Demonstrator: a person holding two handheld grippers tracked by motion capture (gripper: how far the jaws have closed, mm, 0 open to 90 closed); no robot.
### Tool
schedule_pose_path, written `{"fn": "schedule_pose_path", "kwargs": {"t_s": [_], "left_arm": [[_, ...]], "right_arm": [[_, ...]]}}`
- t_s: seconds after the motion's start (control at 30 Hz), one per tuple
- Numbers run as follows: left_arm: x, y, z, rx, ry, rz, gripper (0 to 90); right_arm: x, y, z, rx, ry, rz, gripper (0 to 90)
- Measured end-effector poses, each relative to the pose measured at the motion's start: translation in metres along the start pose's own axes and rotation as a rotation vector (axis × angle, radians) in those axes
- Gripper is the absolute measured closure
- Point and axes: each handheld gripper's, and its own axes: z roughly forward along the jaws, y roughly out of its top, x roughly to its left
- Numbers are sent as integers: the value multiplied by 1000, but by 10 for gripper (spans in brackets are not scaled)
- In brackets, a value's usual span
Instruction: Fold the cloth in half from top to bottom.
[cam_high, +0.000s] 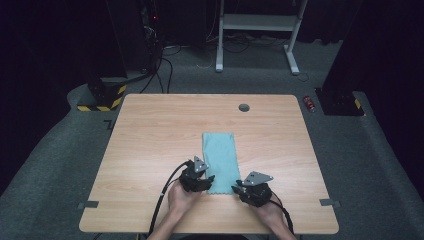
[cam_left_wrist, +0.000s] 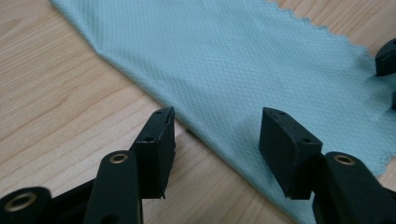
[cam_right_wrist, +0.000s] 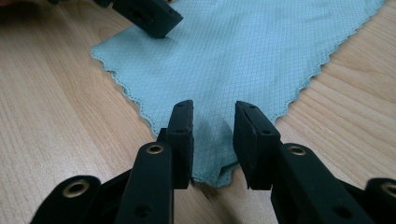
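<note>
A light teal cloth (cam_high: 220, 155) lies folded into a long strip on the wooden table (cam_high: 150, 130), its short scalloped edge nearest me. My left gripper (cam_high: 206, 182) is at the cloth's near left corner. In the left gripper view its jaws (cam_left_wrist: 217, 135) stand wide open astride the folded edge of the cloth (cam_left_wrist: 243, 60), pressing on nothing. My right gripper (cam_high: 239, 189) is at the near right corner. In the right gripper view its jaws (cam_right_wrist: 214, 126) are apart, with the corner of the cloth (cam_right_wrist: 243, 51) lying between them and a gap showing.
A grey cable hole (cam_high: 244, 107) sits near the table's far edge. Tape marks (cam_high: 328, 202) lie by the near corners. On the carpet beyond are a white desk frame (cam_high: 257, 22), a red can (cam_high: 309, 103) and a yellow-black striped base (cam_high: 102, 100).
</note>
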Motion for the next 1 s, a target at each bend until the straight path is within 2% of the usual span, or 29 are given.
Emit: {"fn": "schedule_pose_path", "kwargs": {"t_s": [0.13, 0.23, 0.33, 0.43, 0.53, 0.67, 0.73, 0.83, 0.9, 1.0], "left_arm": [[0, -6, -4, -13, -8, -26, 453], [-2, -15, -7, -55, -3, -31, 441], [-2, -18, -9, -53, 0, -34, 429], [-3, -19, -11, -53, 5, -36, 414], [-3, -21, -13, -53, 0, -41, 405], [3, -21, -14, -56, -43, -82, 420], [5, -19, -15, -46, -44, -82, 420], [8, -15, -16, -42, -34, -70, 417], [12, -11, -16, -43, -36, -73, 413], [20, -4, -16, -49, -29, -76, 409]], "right_arm": [[0, 0, 0, -1, -5, 0, 670], [0, 0, 0, 1, -6, 3, 657], [-1, 0, 0, -1, -2, 10, 637], [-3, 0, 0, -2, 28, 15, 599], [-5, 1, 0, 2, 38, 28, 592], [-17, 3, -6, -26, 44, 77, 568], [-24, 6, -9, -36, 50, 103, 555], [-34, 6, -11, -82, 45, 133, 527], [-41, 7, -9, -59, 41, 152, 514], [-53, 9, -9, -53, 46, 189, 533]]}}
